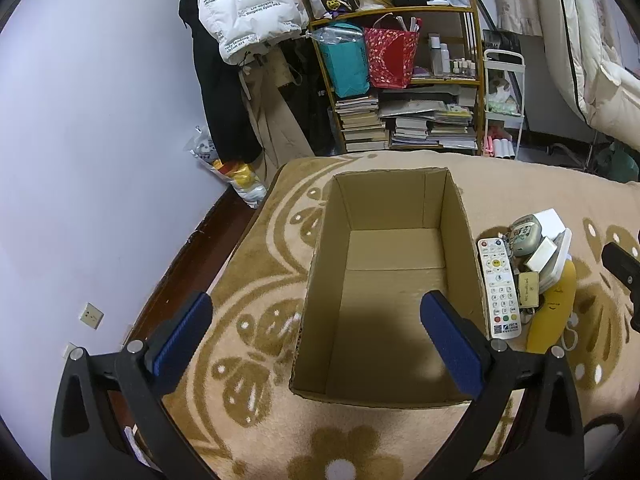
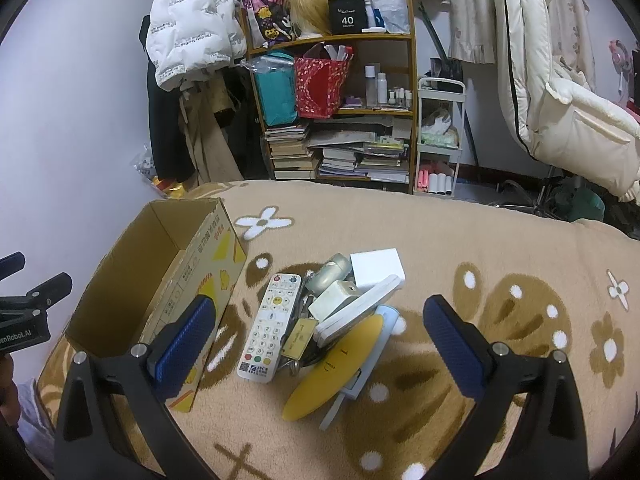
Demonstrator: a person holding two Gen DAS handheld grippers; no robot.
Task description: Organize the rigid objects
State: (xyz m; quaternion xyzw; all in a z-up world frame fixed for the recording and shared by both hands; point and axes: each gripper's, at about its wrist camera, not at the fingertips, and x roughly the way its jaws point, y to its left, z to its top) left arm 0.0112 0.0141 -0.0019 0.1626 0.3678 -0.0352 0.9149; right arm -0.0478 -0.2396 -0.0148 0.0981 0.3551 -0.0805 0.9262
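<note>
a bed with a tan flower blanket [image 2: 400, 232] fills the room, and a messy bookshelf [image 2: 332, 112] stands behind it. the left gripper [image 1: 316, 320] hangs over one cardboard box [image 1: 456, 216], jaws wide, holding nothing. the right gripper [image 2: 318, 322] hangs over a small pile just beside the box, jaws wide too, touching nothing. the pile has one white remote [image 2: 272, 328], one yellow oval piece [image 2: 340, 364] and one white box [image 2: 376, 266].

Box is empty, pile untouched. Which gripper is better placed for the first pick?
Right gripper: open, aimed over the remote and pile. Left gripper faces the empty cardboard box.
</note>
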